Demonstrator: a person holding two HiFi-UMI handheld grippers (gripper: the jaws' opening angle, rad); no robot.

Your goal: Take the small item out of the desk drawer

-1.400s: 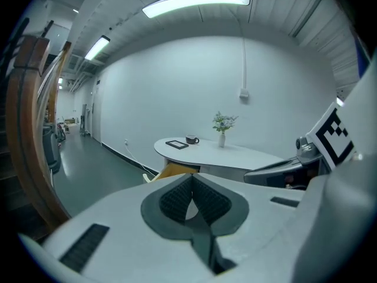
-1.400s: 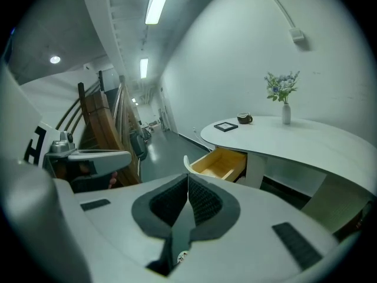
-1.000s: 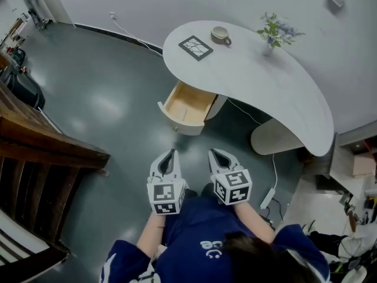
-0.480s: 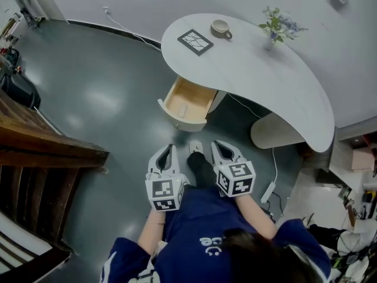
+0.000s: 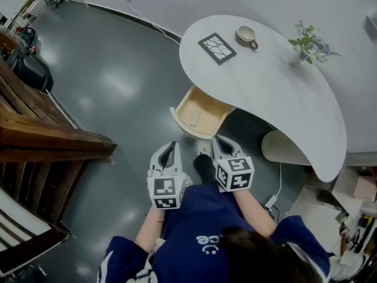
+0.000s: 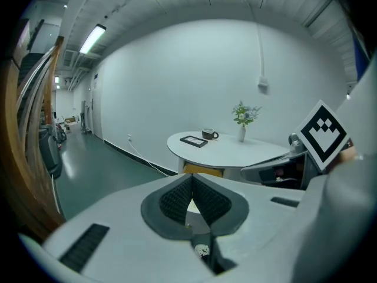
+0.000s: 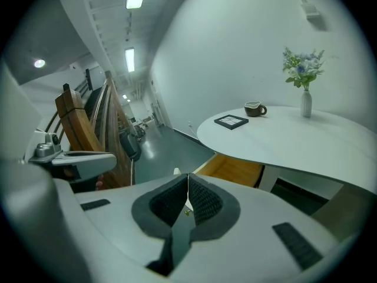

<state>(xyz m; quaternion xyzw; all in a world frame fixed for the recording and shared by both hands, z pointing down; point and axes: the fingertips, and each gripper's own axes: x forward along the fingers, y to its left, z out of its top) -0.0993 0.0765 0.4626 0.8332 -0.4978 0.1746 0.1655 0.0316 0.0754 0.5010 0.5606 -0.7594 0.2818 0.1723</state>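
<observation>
- The small pale flat item [image 5: 195,120] lies in the open wooden drawer [image 5: 207,105], too small to identify; the white curved worktop [image 5: 277,93] hides the drawer's back
- Left gripper [image 5: 171,146] and right gripper [image 5: 219,140]: both closed, empty
- Both sit nearer the drawer than a second ago

White desk [image 5: 277,93], frame [image 5: 217,47], cup [image 5: 245,35], flower vase [image 5: 307,46]

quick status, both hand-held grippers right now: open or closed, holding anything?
Left hand-held gripper: closed, nothing between the jaws.
Right hand-held gripper: closed, nothing between the jaws.
</observation>
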